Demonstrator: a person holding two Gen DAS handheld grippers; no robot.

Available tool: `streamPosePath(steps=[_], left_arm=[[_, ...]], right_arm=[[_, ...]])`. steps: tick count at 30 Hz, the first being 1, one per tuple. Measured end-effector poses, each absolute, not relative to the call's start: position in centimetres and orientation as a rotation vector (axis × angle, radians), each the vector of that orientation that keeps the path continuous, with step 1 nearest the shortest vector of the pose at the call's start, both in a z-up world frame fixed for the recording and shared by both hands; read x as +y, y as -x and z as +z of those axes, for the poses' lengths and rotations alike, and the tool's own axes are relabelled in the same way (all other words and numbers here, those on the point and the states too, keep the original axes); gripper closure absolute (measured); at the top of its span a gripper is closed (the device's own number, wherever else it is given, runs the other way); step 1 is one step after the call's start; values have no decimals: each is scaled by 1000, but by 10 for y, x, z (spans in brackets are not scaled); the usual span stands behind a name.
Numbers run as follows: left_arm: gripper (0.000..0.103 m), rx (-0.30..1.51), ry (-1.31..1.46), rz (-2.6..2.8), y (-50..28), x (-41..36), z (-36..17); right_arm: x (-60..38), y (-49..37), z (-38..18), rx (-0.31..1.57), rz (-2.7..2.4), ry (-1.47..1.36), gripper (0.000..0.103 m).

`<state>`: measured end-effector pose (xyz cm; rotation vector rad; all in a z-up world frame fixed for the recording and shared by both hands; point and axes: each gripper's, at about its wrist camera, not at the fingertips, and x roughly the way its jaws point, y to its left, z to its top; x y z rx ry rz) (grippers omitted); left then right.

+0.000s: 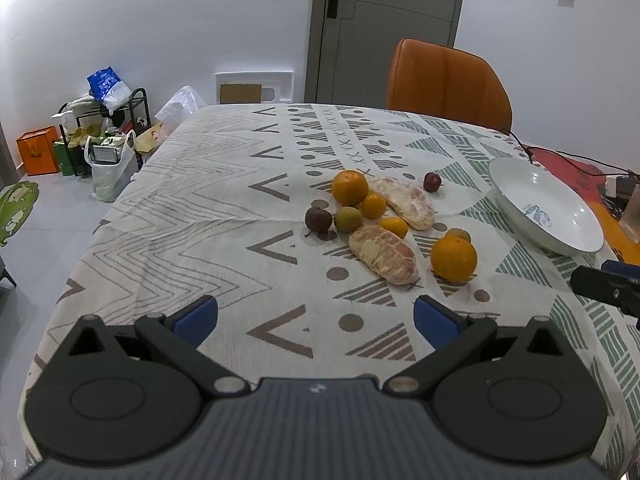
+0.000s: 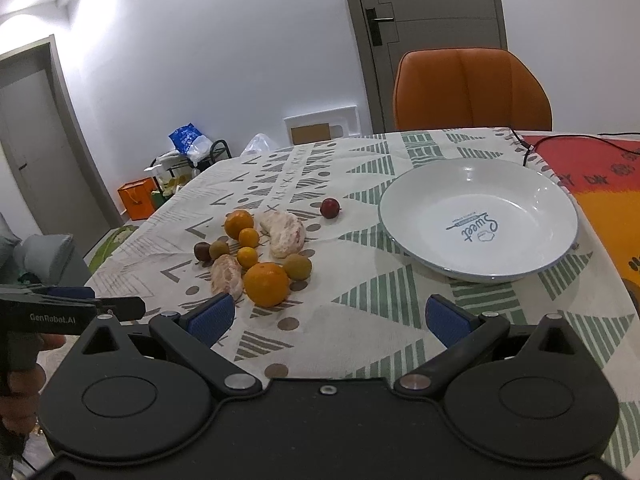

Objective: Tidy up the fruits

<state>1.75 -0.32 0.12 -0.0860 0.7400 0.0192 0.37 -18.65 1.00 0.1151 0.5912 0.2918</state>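
Both grippers hover low over the patterned tablecloth (image 2: 360, 304), jaws spread wide and holding nothing. The fruit cluster lies ahead of the left gripper (image 1: 316, 316) and slightly to its right; from the right gripper (image 2: 330, 316) it lies ahead-left, with the nearest large orange (image 2: 266, 284) just beyond its left finger, so the right hand is nearer. The empty white plate (image 2: 404, 216) sits ahead-right of it. Count: two large oranges, two small tangerines, two peeled pomelo segments whose long axes run roughly toward the cameras, two greenish fruits, and two dark ones, perhaps passion fruit.
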Motion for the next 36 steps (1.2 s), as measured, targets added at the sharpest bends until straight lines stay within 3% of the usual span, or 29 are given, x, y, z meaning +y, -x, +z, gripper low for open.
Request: streamPosePath(steps=[36], left_arm=[[0,721,62,-58,-17,-9,5]], right_arm=[[-188,-1,16,553,234,-97,0]])
